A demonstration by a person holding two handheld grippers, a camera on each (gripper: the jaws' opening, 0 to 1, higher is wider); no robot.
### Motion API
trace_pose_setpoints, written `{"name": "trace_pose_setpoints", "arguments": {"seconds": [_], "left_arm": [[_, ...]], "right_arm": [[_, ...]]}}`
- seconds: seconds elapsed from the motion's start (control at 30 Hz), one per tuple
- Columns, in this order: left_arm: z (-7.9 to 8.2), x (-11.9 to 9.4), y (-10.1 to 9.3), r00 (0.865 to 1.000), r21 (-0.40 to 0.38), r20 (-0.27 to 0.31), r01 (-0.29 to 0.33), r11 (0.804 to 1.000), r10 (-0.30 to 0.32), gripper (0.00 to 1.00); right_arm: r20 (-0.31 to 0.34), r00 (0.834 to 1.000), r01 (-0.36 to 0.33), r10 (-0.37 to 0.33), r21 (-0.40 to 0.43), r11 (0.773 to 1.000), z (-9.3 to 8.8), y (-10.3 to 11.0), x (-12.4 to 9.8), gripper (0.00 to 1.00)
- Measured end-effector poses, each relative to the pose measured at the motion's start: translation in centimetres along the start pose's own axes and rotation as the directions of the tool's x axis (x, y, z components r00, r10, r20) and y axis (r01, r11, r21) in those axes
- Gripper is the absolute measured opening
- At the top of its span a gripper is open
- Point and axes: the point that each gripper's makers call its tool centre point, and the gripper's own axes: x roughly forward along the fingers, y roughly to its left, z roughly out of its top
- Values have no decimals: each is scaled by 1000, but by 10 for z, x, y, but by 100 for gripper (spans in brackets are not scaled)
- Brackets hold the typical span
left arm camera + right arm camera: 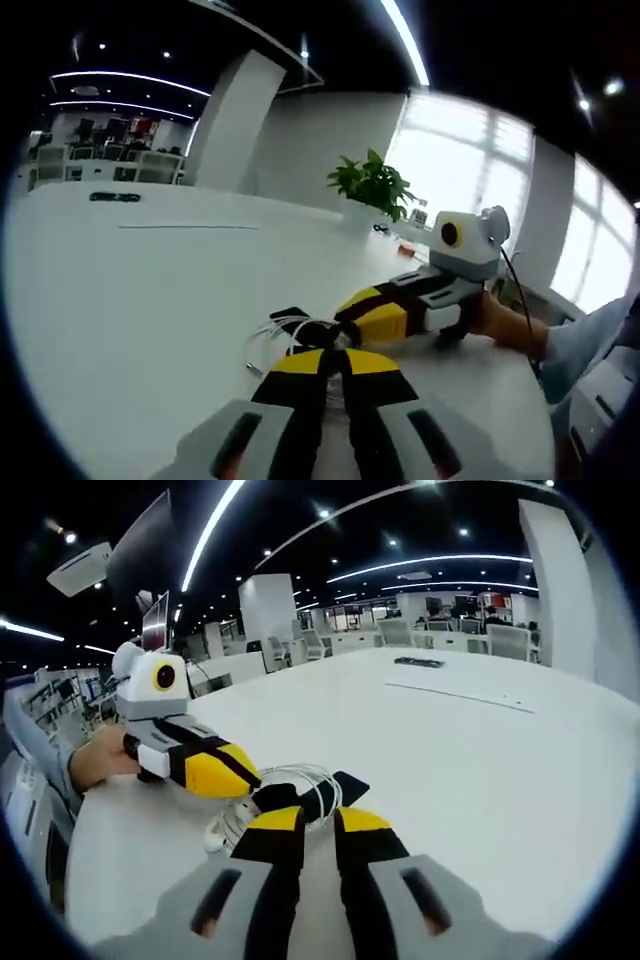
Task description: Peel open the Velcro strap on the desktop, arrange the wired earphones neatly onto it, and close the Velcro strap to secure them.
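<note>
Both claws are down on the white tabletop [130, 300] working the same bundle: coiled white wired earphones [300, 785] with the black Velcro strap [345, 785] lying across them, just ahead of the right claw [318, 825] at 12 o'clock. The left claw [338, 358] has jaws nearly together at the tips, over the coil, but I cannot tell whether it is gripping; right claw jaws show a narrow gap and its hold on the strap is also unclear. In the left gripper view the right claw enters from 3 o'clock, a hand [500, 322] behind it, its tip touching the bundle; potted plant [375, 185] near the far tabletop edge at 1 o'clock.
</note>
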Motion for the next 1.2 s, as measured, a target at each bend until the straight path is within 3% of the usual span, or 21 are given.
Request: {"name": "trace_pose_setpoints", "arguments": {"seconds": [0.17,0.3,0.57,1.2], "left_arm": [[-3,1,-1,1000,32,-16,-7,999,8,10],[-5,1,-4,1000,44,-28,-4,999,5,10],[-7,1,-7,999,53,-39,4,999,-2,8],[-15,3,-27,995,47,-75,76,996,-72,5]], "right_arm": [[-12,1000,-15,14,-21,1000,-3,5,2,16],[30,999,-43,42,39,998,3,7,2,16],[64,998,-5,2,45,999,9,1,1,16],[73,997,-3,0,27,1000,13,-2,8,16]]}}
